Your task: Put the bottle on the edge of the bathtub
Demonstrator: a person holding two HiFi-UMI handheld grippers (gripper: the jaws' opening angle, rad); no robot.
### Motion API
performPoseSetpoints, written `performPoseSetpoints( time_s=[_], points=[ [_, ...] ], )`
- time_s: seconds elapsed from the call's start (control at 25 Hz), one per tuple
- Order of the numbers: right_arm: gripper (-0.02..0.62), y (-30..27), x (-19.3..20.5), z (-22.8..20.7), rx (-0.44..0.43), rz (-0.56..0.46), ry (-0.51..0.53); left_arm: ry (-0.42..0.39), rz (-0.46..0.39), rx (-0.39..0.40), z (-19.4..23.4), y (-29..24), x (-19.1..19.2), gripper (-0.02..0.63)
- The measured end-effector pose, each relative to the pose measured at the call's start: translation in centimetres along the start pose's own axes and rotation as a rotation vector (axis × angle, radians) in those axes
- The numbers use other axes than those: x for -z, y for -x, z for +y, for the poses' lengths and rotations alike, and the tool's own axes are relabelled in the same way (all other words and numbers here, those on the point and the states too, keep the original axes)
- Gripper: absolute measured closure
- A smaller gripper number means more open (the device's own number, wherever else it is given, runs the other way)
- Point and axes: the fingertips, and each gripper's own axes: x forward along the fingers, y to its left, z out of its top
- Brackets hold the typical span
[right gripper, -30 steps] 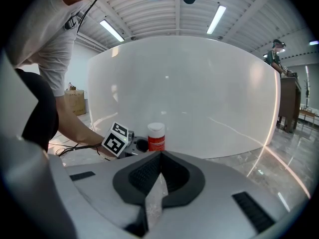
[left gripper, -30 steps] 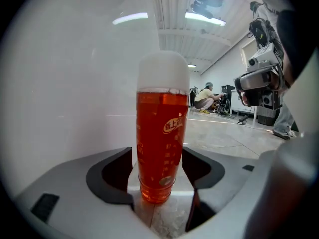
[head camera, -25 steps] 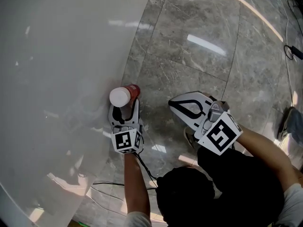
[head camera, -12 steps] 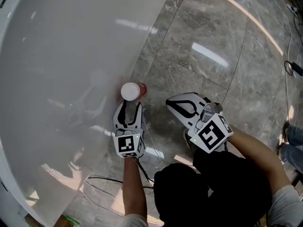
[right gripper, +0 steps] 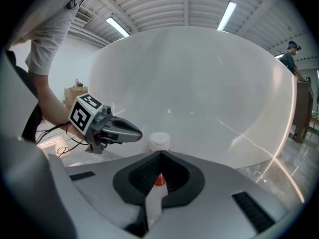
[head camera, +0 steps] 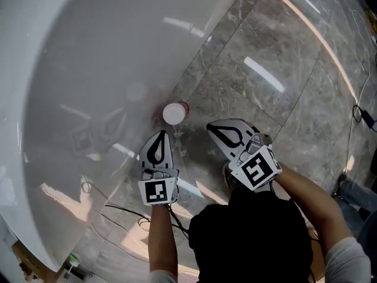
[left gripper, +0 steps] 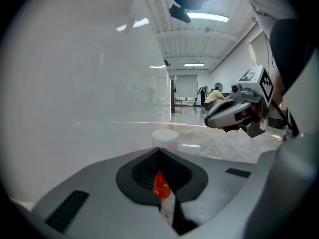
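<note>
A bottle (head camera: 175, 112) with a white cap and red body stands upright on the marble floor, right against the outer wall of the white bathtub (head camera: 88, 93). My left gripper (head camera: 160, 134) is shut and empty, its tips a short way back from the bottle. My right gripper (head camera: 212, 127) is also shut with nothing in it, to the right of the bottle. In the left gripper view the bottle (left gripper: 165, 136) stands just beyond the closed tips, with the right gripper (left gripper: 209, 121) off to the right. In the right gripper view the bottle (right gripper: 160, 140) is straight ahead and the left gripper (right gripper: 138, 132) points at it.
Grey marble tiles (head camera: 277, 58) spread to the right of the tub. Black cables (head camera: 126, 217) trail on the floor behind my left arm. Shoes (head camera: 353, 188) show at the right edge. People (left gripper: 215, 93) sit far down the hall, and a cardboard box (right gripper: 75, 91) stands beyond the tub.
The left gripper, open around the bottle a second ago, has drawn back from it and shut. The bottle stays standing on the floor. The right gripper has barely moved.
</note>
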Motion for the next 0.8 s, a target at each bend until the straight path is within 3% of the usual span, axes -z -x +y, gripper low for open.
performPoseSetpoints(
  time_s=[0.16,0.32,0.4,0.8],
  points=[
    [0.589,2.1,-2.3,-0.7,-0.003,0.054,0.076,0.058,-0.005,-0.014,-1.2,1.6,-4.1,0.597],
    [0.589,5.1,-6.4,0.1,-0.045,0.073,0.117,0.120,0.065,-0.049,-2.6,5.0,-8.1,0.597],
    [0.589,6.4,-8.7,-0.6,-0.037,0.077,0.098,0.135,0.091,-0.061,-2.9,6.6,-10.6,0.597],
    [0.589,12.1,-20.5,-1.8,0.033,0.118,0.002,0.184,0.050,-0.161,-2.7,12.6,-24.6,0.597]
  ],
)
